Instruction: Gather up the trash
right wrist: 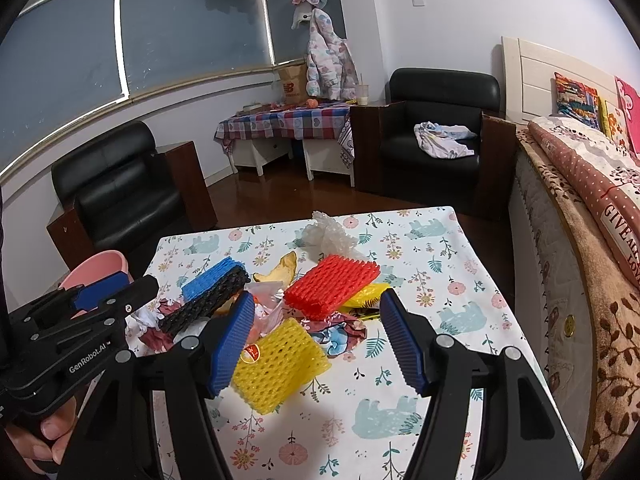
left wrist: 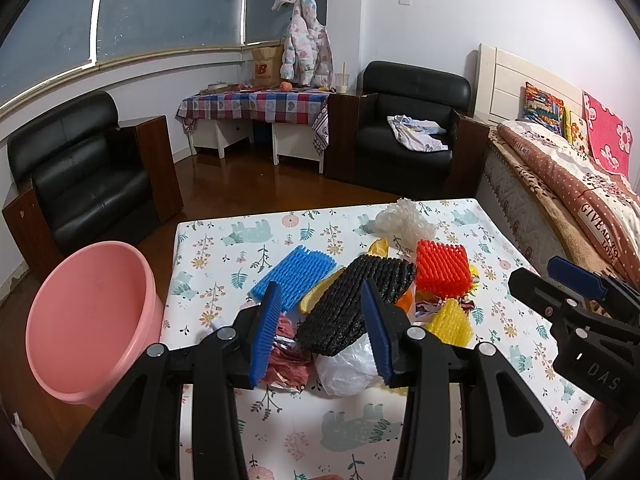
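Both the left gripper [left wrist: 324, 324] and right gripper [right wrist: 320, 340] hang with jaws apart (nothing held) above the trash pile [left wrist: 360, 304]. The pile lies mid-table [left wrist: 224, 256]; a pink basin [left wrist: 88, 320] stands beside the left edge.

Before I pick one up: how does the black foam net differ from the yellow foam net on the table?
The black foam net is the longer piece, while the yellow foam net is shorter and blockier. The black one lies propped across the middle of the trash pile, over a white plastic bag; the yellow one sits at the pile's near edge, mostly on the tablecloth. Only the yellow one carries a red round sticker. Both are mesh fruit-sleeve foam, and neither is gripped.
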